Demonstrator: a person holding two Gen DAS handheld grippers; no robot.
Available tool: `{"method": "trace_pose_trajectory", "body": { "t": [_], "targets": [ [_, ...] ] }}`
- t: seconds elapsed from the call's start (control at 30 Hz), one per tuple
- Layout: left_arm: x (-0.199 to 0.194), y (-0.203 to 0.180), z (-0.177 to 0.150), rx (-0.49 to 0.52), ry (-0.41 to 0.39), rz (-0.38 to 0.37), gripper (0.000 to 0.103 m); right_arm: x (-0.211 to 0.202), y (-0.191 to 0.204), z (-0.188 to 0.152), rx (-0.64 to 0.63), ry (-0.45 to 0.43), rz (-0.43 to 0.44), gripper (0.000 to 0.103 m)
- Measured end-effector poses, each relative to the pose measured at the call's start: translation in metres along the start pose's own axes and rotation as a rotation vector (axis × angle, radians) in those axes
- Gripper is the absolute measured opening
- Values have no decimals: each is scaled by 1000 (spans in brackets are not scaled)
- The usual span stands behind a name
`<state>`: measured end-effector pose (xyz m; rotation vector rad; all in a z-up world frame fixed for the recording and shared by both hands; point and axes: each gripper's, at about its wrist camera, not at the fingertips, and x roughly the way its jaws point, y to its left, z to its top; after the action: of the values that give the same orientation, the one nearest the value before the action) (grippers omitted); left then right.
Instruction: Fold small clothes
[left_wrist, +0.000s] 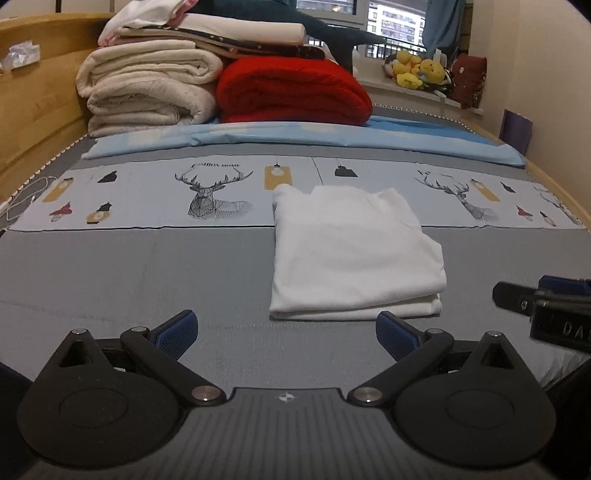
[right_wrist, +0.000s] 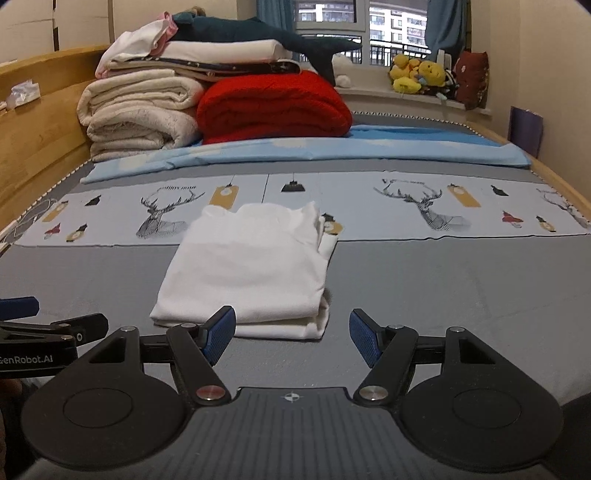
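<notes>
1. While the blue fingers (left_wrist: 177, 332) of the left gripper (left_wrist: 286, 332) stand spread wide with only grey bedding between them, the right gripper (right_wrist: 291, 334) also has its fingers (right_wrist: 221, 328) apart and grips nothing.
2. From the left wrist view, the folded white shirt (left_wrist: 351, 254) lies at about one o'clock beyond the fingertips, apart from them, flat on the grey bed cover (left_wrist: 147, 273).
3. From the right wrist view, the same shirt sits at about eleven o'clock, its near edge just past the left-side pad; a loose sleeve fold shows on its right side, which the left view does not show.
4. Each view catches the other gripper at its edge, at three o'clock in the left view and at nine o'clock in the right.
5. Both grippers point forward and downward over the bed, side by side.
6. Farther off, at twelve o'clock, lie a red blanket (left_wrist: 295, 92) and stacked cream blankets (left_wrist: 147, 88).
</notes>
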<state>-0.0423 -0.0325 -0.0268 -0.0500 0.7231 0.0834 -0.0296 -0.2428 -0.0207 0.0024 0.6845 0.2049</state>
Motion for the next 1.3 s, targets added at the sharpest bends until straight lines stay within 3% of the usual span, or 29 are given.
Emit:
{"method": "trace_pose_trajectory", "body": {
  "t": [1.3],
  "targets": [
    [-3,-8,1,-6,0,-23,103,-4,13,3,-60,-12,71,73]
  ]
}}
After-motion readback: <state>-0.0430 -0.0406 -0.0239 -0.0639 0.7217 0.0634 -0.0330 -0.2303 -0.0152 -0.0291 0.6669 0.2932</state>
